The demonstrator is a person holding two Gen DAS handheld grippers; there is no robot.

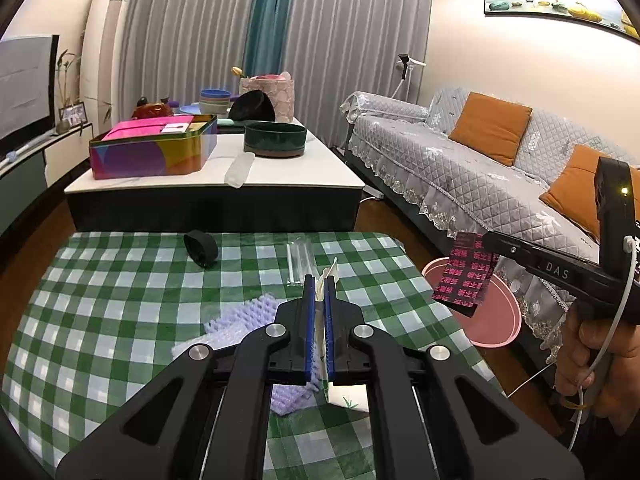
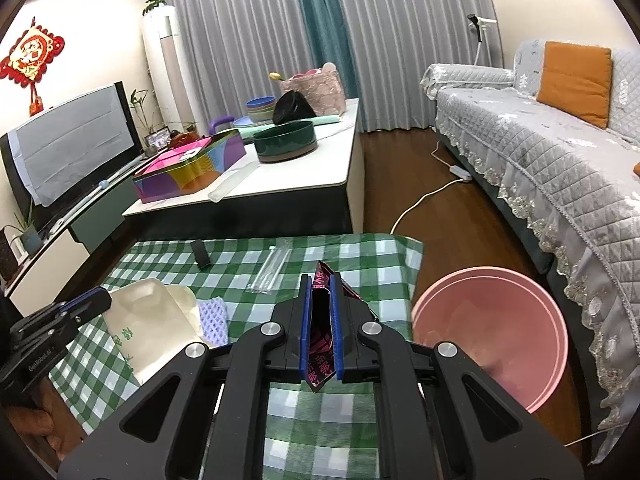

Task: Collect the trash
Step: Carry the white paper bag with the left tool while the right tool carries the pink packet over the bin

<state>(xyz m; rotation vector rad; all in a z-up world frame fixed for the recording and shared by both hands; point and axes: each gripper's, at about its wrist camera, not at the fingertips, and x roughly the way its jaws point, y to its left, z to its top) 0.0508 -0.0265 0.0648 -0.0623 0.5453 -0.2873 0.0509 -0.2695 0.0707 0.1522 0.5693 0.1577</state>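
My left gripper (image 1: 319, 280) is shut on a white food tray (image 1: 347, 398), held above the green checked table (image 1: 100, 320); in the right wrist view the tray (image 2: 152, 320) hangs from it at the left. My right gripper (image 2: 322, 278) is shut on a black and pink wrapper (image 2: 320, 344), held over the table's right edge. In the left wrist view the wrapper (image 1: 464, 280) hangs above the pink basin (image 1: 500, 320). The basin (image 2: 492, 336) stands on the floor to the right of the table. A purple foam net (image 1: 244, 320), a clear plastic sleeve (image 1: 299, 260) and a black ring (image 1: 200, 248) lie on the table.
A white coffee table (image 1: 280, 176) behind holds a colourful tin (image 1: 152, 148), a dark green bowl (image 1: 275, 138) and more dishes. A grey sofa (image 2: 560, 140) with orange cushions runs along the right. A white cable (image 2: 420, 200) lies on the wooden floor.
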